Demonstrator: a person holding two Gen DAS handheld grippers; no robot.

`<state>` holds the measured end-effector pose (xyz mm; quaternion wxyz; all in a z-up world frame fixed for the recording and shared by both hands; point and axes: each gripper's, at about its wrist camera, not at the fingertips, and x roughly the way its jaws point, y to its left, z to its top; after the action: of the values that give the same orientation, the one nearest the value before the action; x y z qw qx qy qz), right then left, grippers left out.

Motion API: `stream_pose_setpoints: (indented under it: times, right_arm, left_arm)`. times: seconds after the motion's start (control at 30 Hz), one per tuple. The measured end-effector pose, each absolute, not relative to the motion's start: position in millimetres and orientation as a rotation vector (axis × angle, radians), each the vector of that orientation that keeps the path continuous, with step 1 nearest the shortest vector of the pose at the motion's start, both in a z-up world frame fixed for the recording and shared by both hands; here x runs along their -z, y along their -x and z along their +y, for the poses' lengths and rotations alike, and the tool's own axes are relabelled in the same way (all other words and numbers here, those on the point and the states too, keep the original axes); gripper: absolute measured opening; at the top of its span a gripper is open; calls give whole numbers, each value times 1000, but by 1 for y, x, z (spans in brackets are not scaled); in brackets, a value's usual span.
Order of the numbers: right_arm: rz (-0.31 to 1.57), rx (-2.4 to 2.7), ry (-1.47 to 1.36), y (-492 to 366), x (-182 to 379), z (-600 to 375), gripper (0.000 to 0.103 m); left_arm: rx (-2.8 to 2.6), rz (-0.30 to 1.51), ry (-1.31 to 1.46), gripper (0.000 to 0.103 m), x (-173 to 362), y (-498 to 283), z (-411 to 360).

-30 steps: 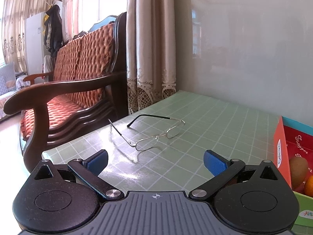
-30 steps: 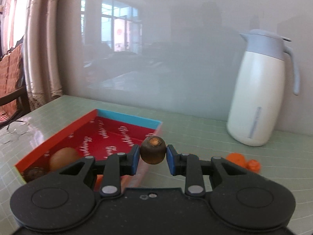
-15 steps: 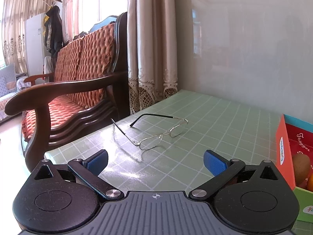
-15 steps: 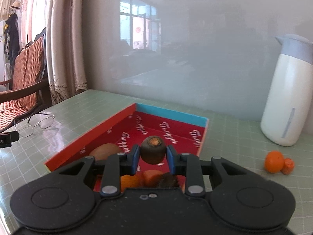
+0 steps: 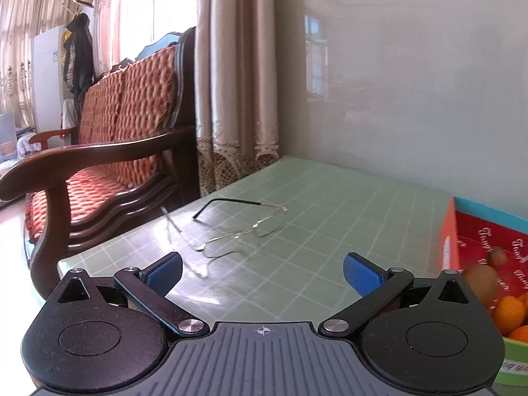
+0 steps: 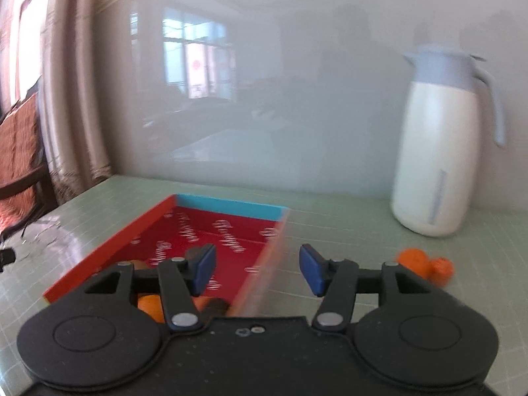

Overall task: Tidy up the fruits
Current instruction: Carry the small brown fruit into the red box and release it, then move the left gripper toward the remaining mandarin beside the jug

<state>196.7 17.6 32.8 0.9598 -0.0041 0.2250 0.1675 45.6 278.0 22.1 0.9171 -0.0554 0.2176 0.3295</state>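
Note:
My right gripper (image 6: 259,269) hangs over the right wall of the red box (image 6: 231,206); its jaws are opening and nothing is between them. In the left wrist view a small brown fruit (image 5: 498,257), blurred, is inside the box (image 5: 448,241) beside a kiwi (image 5: 480,282) and oranges (image 5: 510,310). An orange (image 6: 150,305) in the box shows under the right gripper's left finger. Two orange fruits (image 6: 412,259) lie on the table right of the box. My left gripper (image 5: 262,275) stands open over the green table, holding nothing.
A pair of metal-framed glasses (image 5: 237,231) lies on the green tiled table (image 5: 330,204) ahead of the left gripper. A white and grey jug (image 6: 439,151) stands at the back right by the wall. A wooden sofa (image 5: 109,151) sits past the table's left edge.
The right gripper has opened and let go of the small brown fruit, which now shows inside the box. Its view swung back toward the jug. The left gripper stays open and still.

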Motion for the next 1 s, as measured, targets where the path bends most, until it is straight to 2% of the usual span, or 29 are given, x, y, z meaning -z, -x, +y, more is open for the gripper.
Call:
stream_pose_setpoints:
  times: [0.37,1.0]
  right_arm:
    - [420,-168,-35,-196,-45,-86,58]
    - [401,166,-139,-172,-39,-270,59]
  left_arm:
    - [-582,398,82,103,-36,-67,217]
    - [-168,414,-28,102,-28,-146,20]
